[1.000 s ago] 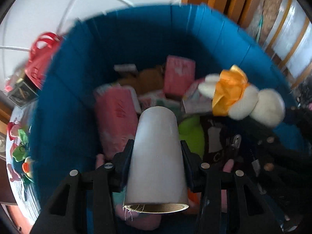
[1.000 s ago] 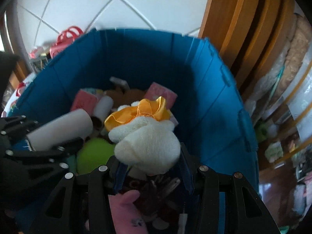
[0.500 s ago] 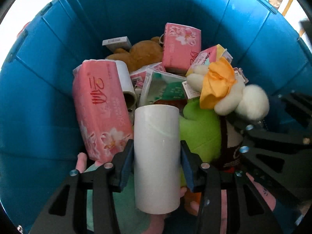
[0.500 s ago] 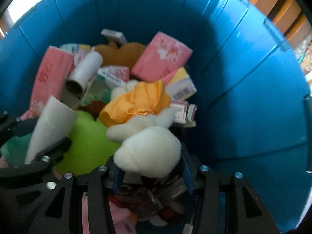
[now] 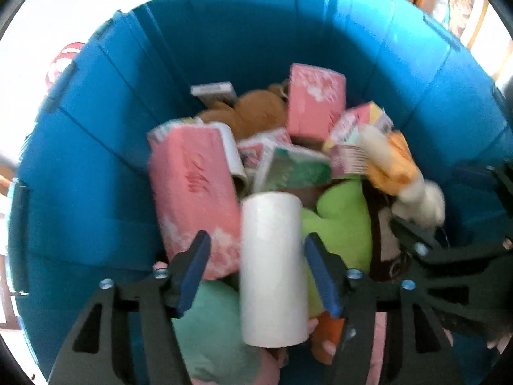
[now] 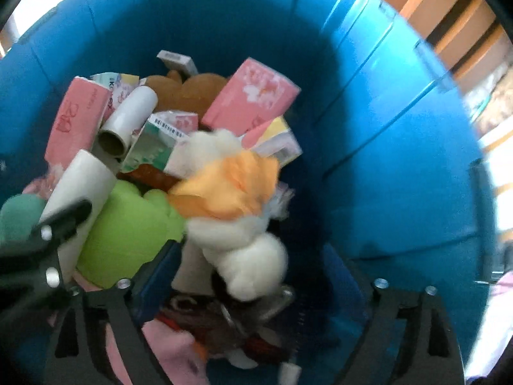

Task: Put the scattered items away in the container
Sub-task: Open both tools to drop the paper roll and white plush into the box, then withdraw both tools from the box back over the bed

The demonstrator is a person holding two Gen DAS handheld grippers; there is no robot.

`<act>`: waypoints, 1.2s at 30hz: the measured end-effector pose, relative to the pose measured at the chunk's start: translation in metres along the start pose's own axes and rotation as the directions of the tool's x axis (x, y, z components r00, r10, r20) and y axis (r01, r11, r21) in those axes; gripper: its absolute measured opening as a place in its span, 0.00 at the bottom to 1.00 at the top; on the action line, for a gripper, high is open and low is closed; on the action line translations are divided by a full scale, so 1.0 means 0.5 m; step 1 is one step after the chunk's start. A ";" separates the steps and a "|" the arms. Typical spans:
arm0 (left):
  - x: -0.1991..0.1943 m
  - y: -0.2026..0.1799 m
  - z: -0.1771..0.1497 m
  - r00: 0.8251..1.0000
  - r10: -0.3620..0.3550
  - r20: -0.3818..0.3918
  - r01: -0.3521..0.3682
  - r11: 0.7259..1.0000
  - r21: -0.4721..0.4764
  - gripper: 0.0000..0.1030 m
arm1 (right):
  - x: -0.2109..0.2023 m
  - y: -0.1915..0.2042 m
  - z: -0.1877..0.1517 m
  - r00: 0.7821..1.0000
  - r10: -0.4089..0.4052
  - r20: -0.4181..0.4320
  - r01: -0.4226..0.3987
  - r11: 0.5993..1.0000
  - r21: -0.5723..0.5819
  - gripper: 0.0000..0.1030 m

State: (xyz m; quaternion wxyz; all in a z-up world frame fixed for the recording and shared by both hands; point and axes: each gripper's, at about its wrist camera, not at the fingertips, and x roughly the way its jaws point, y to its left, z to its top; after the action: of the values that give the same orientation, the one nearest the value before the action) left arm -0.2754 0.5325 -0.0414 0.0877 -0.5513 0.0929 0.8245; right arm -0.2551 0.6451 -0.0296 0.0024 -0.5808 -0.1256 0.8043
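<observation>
Opened since a second ago, both sets of jaws: then clamped on the roll and the plush, now spreading with pads clear of both. Left hand-held gripper (image 5: 256, 276): jaws partway apart and opening, white roll (image 5: 272, 269) loose between them, gaps visible each side. Right hand-held gripper (image 6: 253, 285): jaws nearly full wide and opening, cream plush toy (image 6: 243, 247) with orange bow between them, no pad contact seen.

Roll: light, stiff cardboard core, smooth wrap, likely to slide; best taken across the middle of the barrel. Long axis runs away from the camera, near end toward the jaws, far end toward the pink tissue pack (image 5: 192, 199).

Plush: soft, light, compressible, not fragile; grips anywhere on the body. Lies lengthwise away from the jaws, bow end farther in.

Both over the heap inside the blue container (image 5: 96, 122), well below the rim.
</observation>
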 end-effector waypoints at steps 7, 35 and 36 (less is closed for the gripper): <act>-0.046 0.007 0.005 0.996 -0.059 0.064 0.060 0.998 -0.018 0.67 | -0.164 -0.001 -0.076 0.984 0.032 0.176 -0.030 0.999 -0.017 1.00; -0.467 0.410 -0.294 0.803 0.229 0.550 -0.060 0.950 -0.308 1.00 | -0.488 0.333 -0.159 0.675 0.336 0.657 -0.308 0.937 -0.163 1.00; -0.459 0.448 -0.307 0.808 0.252 0.533 -0.075 0.941 -0.330 1.00 | -0.495 0.375 -0.149 0.663 0.350 0.661 -0.307 0.933 -0.186 1.00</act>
State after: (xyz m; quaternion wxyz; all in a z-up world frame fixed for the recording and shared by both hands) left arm -0.1075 0.2677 0.1260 -0.0436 -0.2774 -0.0131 0.9597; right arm -0.0782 0.4412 0.1408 -0.2060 -0.2557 -0.0344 0.9439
